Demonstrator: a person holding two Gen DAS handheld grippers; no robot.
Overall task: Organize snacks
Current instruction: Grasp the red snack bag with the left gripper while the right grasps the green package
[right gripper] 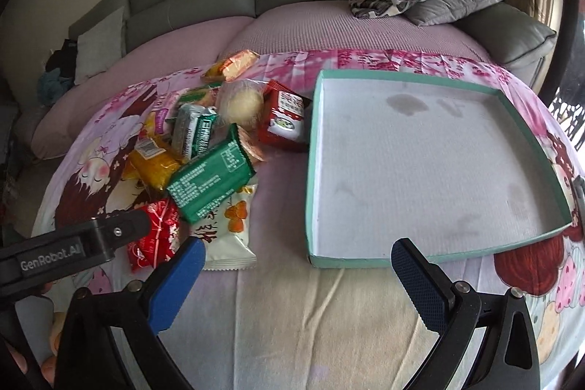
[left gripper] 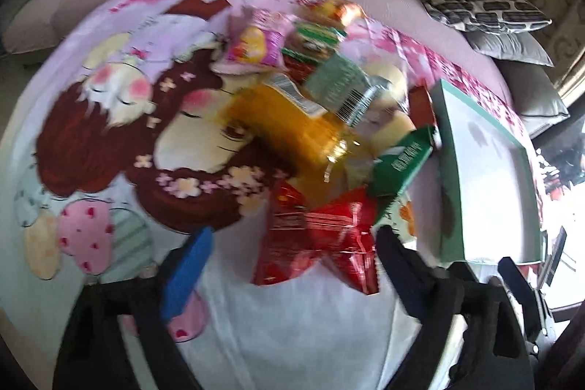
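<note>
The red snack packet (left gripper: 321, 240) lies at the near edge of the pile on the cartoon cloth (left gripper: 109, 105), left of the empty teal tray (right gripper: 435, 163). The left gripper (left gripper: 292, 265) straddles it, fingers apart, not pressing; best to pinch its crinkled middle. Only the right wrist view shows the right gripper (right gripper: 296, 276) gaping, empty.

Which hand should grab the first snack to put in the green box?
Probably the left. The left gripper has its jaws on either side of the red snack packet, though a firm grip isn't clear. The right gripper hangs open over bare cloth between the pile and the empty green box.
</note>
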